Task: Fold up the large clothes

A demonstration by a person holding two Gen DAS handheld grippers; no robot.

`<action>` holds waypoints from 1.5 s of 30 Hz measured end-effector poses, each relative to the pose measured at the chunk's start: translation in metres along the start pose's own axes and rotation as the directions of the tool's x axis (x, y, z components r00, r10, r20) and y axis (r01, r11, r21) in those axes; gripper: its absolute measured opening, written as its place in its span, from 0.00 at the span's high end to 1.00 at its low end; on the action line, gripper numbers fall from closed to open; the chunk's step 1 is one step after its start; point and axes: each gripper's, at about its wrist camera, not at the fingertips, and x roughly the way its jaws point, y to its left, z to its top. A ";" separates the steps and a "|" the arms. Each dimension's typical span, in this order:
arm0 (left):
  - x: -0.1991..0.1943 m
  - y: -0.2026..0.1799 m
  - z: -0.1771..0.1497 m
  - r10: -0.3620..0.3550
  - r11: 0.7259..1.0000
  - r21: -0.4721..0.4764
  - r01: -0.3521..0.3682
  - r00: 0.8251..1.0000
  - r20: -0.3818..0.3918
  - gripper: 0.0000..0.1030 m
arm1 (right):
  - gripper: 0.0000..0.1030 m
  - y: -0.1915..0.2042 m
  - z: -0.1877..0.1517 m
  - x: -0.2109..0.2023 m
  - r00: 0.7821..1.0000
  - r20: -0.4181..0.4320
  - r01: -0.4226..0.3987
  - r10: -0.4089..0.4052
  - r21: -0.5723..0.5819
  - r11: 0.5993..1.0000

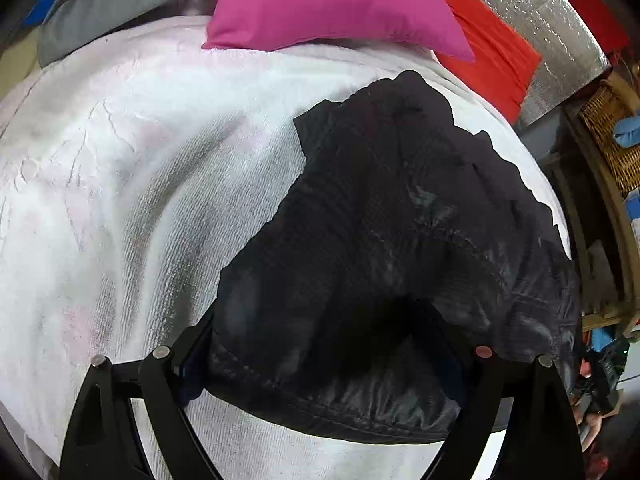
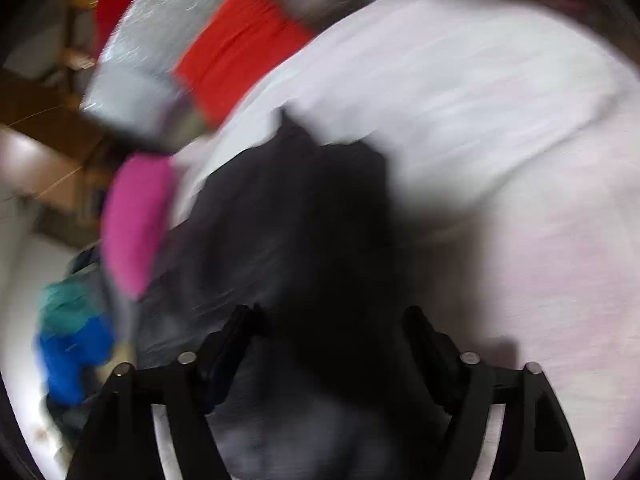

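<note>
The dark garment (image 1: 392, 240) lies bunched on the white blanket (image 1: 120, 184), toward the right side of the bed as the left wrist view shows it, with a pink pillow (image 1: 320, 4) and a red cloth (image 1: 492, 48) at the far end. Its stitched hem runs along the near edge, right between the fingers of the left gripper (image 1: 320, 344).

That gripper stands wide open; the cloth sits between its jaws, but the pads do not look pressed on it, so nothing is held. The right gripper (image 2: 332, 332) is open too, above the same garment (image 2: 288, 220). Its view is badly blurred, and I cannot tell if a finger touches the fabric.

The step in hand seems to be taking hold of the garment to spread it flat before folding. To do it well:

- Aim each claw at a distinct part of the hem, well apart, not at the loose middle of the heap.
- Take one layer only, so the piece opens out when lifted.
- Close fully before pulling, since thin fabric may slip.
- Draw the hands apart over the bare blanket on the left, away from the pillow.
</note>
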 end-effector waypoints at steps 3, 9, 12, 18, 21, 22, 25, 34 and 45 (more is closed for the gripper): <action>0.003 0.001 0.002 -0.034 0.999 -0.014 0.033 0.999 -0.008 0.12 | 0.25 0.010 -0.002 0.013 0.998 0.005 0.055 -0.055 -0.070 0.996; 0.008 -0.005 0.006 -0.104 0.994 -0.020 0.104 0.994 0.016 0.11 | 0.50 0.025 -0.004 0.011 0.993 0.083 0.092 -0.082 -0.122 0.988; 0.008 -0.018 0.006 -0.098 0.995 0.015 0.097 0.994 0.054 0.12 | 0.52 0.035 -0.007 0.014 0.986 0.109 0.140 -0.123 -0.162 0.977; 0.023 -0.023 0.011 -0.066 0.998 -0.003 0.067 0.997 0.046 0.10 | 0.35 0.017 0.004 0.020 0.997 0.046 0.069 -0.066 -0.066 0.995; 0.025 -0.021 0.015 -0.093 0.995 -0.016 0.094 0.994 0.050 0.09 | 0.46 0.025 0.004 0.017 0.994 0.070 0.089 -0.083 -0.097 0.991; 0.024 -0.020 0.016 -0.101 0.994 -0.028 0.103 0.993 0.061 0.13 | 0.52 0.028 0.003 0.015 0.993 0.082 0.100 -0.091 -0.110 0.989; 0.014 -0.015 0.018 -0.090 0.994 -0.054 0.096 0.989 0.117 0.49 | 0.65 0.041 0.002 0.005 0.982 0.143 0.144 -0.123 -0.145 0.979; -0.013 -0.032 0.022 -0.098 0.995 0.022 0.095 0.960 0.263 0.67 | 0.73 0.071 0.017 -0.017 0.942 0.327 0.137 -0.077 -0.165 0.977; 0.005 -0.015 0.010 -0.013 0.998 -0.059 0.018 0.996 0.089 0.32 | 0.56 0.028 0.012 -0.016 0.970 0.200 0.148 -0.139 -0.028 0.989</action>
